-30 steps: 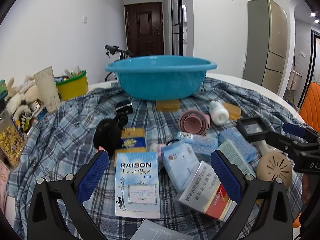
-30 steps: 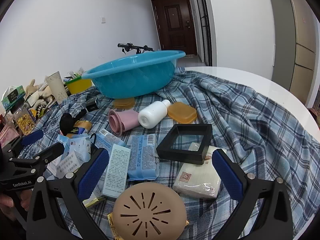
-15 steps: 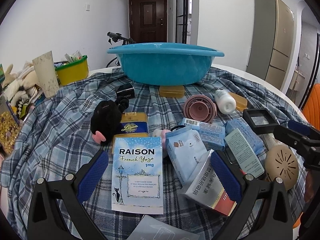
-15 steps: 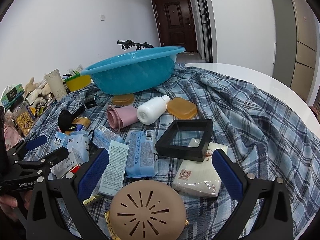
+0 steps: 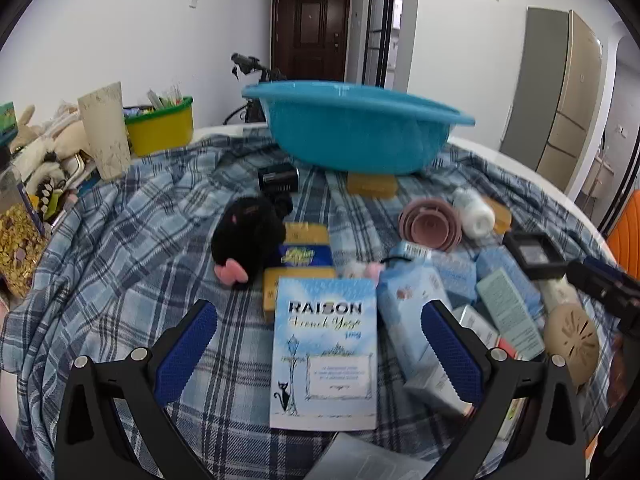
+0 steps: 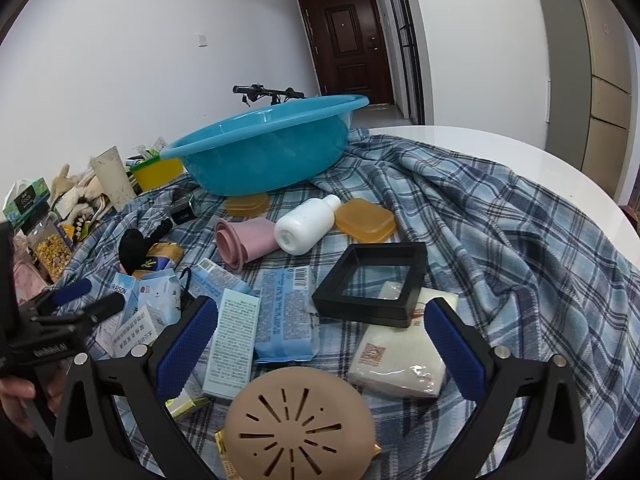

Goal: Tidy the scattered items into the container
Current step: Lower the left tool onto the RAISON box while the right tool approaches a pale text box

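Observation:
A blue basin (image 5: 356, 128) (image 6: 272, 148) stands at the far side of the plaid cloth (image 5: 120, 248). My left gripper (image 5: 320, 352) is open, its fingers either side of the RAISON box (image 5: 325, 356). Behind that box lie a black plush toy (image 5: 248, 240) and a yellow packet (image 5: 304, 256). My right gripper (image 6: 320, 352) is open over the tan slotted disc (image 6: 298, 420), with a black square frame (image 6: 372, 284), a white wrapped pack (image 6: 400, 352), a white bottle (image 6: 308, 224) and a pink folded cup (image 6: 244, 240) beyond.
A yellow-green tub (image 5: 160, 128), a beige cup (image 5: 105, 128), soft toys (image 5: 44, 148) and a snack bag (image 5: 18, 248) crowd the left edge. Bare white tabletop (image 6: 540, 168) shows at the right. A hand (image 6: 16, 400) grips the left tool.
My left gripper has shifted left and forward, so the RAISON box now sits centred between its fingers. The right gripper has barely moved.

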`<state>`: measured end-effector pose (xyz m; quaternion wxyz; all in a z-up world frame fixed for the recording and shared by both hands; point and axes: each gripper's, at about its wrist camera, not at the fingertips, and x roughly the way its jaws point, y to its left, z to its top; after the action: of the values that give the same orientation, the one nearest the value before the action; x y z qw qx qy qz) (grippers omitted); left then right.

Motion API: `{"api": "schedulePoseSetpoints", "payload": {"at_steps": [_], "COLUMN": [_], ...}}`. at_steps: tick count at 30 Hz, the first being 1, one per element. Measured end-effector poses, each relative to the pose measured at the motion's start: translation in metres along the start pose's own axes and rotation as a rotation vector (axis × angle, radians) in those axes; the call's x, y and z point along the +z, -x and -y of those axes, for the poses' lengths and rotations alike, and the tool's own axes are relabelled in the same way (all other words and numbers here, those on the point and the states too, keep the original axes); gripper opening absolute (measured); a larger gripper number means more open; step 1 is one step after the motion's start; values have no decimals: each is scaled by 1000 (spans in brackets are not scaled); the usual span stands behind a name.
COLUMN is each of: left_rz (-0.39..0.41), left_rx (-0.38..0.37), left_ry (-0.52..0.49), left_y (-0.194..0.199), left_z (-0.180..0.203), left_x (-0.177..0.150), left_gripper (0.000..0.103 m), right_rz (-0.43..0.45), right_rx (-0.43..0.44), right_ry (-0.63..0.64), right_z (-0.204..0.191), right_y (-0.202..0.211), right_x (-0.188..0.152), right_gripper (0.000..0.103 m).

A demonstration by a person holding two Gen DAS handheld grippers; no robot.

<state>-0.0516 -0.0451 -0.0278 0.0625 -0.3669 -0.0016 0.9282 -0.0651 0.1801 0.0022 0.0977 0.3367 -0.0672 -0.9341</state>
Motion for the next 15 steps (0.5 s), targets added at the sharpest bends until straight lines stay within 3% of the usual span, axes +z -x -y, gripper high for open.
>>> {"api": "schedulePoseSetpoints", "payload": {"at_steps": [4,6,7,13,14,15], "left_rz": [-36,-57,-74,-124,-129,-129], "left_rx": [-6,-25,-34,-74,-80,-84], "left_ry": [-46,-64,-72,-56,-48,-39], "left_y": [-8,-11,-14,-25,-26,-25], "left_z": [6,11,13,11,9,7], "left_x": [-7,-9,-9,-7,-7,-6], "left_gripper": [103,87,85,85,82,70], "right_rz": [-1,-1,-1,-2,-2,-2], "right_rx": [-12,-15,-15,-24,-24,-24], "right_ry": [11,1,-5,-11,-12,-12], "right_z": [0,2,4,7,7,7], "right_y": [0,1,1,2,2,2], "right_x": [-1,0,0,1,1,1], "right_gripper": [103,103,103,103,103,103]}}
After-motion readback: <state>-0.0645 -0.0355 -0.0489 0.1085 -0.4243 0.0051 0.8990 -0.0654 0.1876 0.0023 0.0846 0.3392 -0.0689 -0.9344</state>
